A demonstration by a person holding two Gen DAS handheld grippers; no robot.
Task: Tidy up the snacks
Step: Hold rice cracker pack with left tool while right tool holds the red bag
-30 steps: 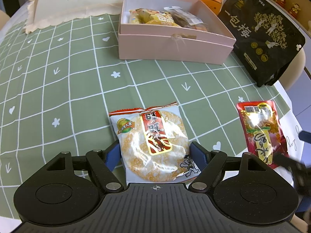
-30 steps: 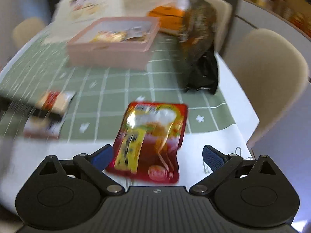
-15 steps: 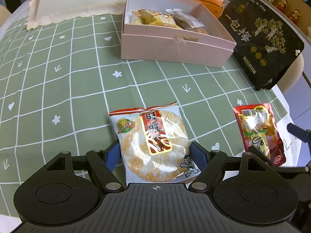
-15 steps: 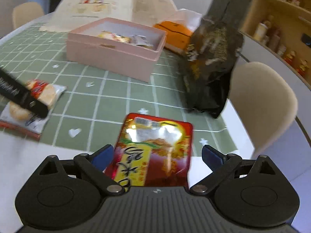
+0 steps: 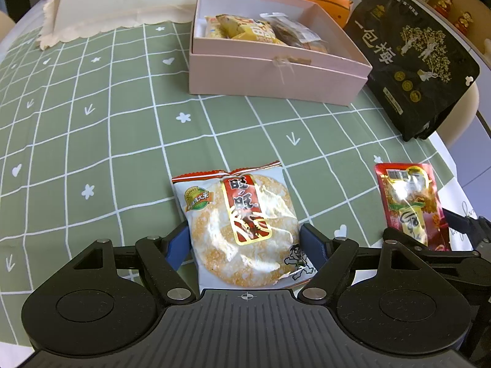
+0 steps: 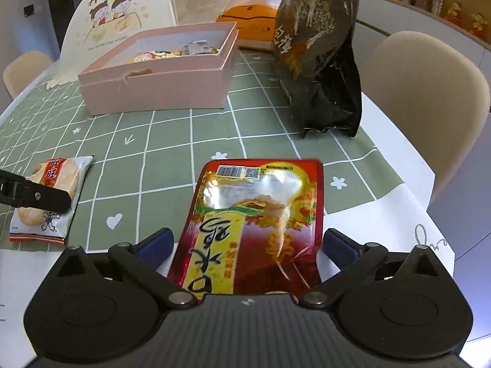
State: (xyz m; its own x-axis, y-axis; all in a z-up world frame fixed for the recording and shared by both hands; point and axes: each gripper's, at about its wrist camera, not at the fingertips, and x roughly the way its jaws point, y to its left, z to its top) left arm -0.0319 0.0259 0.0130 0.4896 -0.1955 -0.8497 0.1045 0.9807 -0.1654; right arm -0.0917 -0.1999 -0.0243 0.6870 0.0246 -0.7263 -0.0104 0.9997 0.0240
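Right gripper (image 6: 247,242) lowered over red snack packet (image 6: 254,230), jaws just opened wide astride it, left gripper (image 5: 244,242) open, flanking rice cracker packet (image 5: 242,230), green tablecloth (image 5: 92,122).

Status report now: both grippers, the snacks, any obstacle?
Left gripper open around rice cracker packet. Right gripper open around red snack pouch, jaws just opened wider. Pink box path clear.
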